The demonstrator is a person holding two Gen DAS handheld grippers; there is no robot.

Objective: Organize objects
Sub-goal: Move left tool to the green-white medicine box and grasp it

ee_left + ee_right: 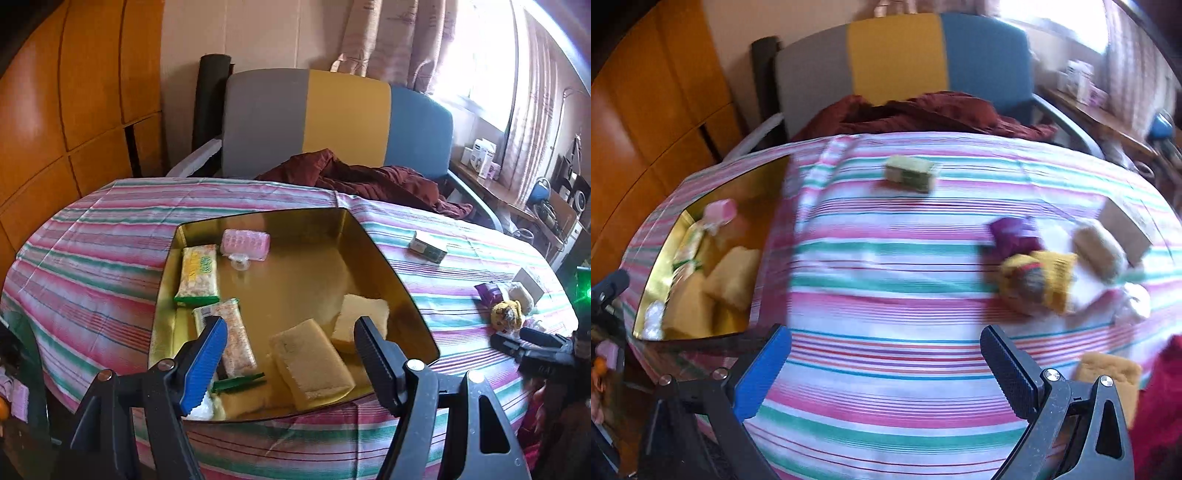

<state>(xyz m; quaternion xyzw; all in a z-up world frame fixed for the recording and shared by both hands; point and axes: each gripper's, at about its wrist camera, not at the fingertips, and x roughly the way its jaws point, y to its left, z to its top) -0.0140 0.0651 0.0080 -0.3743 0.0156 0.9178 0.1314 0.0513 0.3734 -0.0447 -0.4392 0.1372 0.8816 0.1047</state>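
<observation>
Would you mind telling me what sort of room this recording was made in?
Most likely a lived-in room at home, perhaps a bedroom or sitting room. A table under a striped cloth stands by an upholstered chair with a maroon garment on it, and patterned curtains hang at a bright window.

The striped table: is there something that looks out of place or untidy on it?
Yes. The gold tray holds sponges and packets, but several things lie loose on the striped cloth: a small green box alone near the far edge, and a jumbled cluster with a purple packet and a yellow knitted item. Nothing looks spilled or broken.
</observation>
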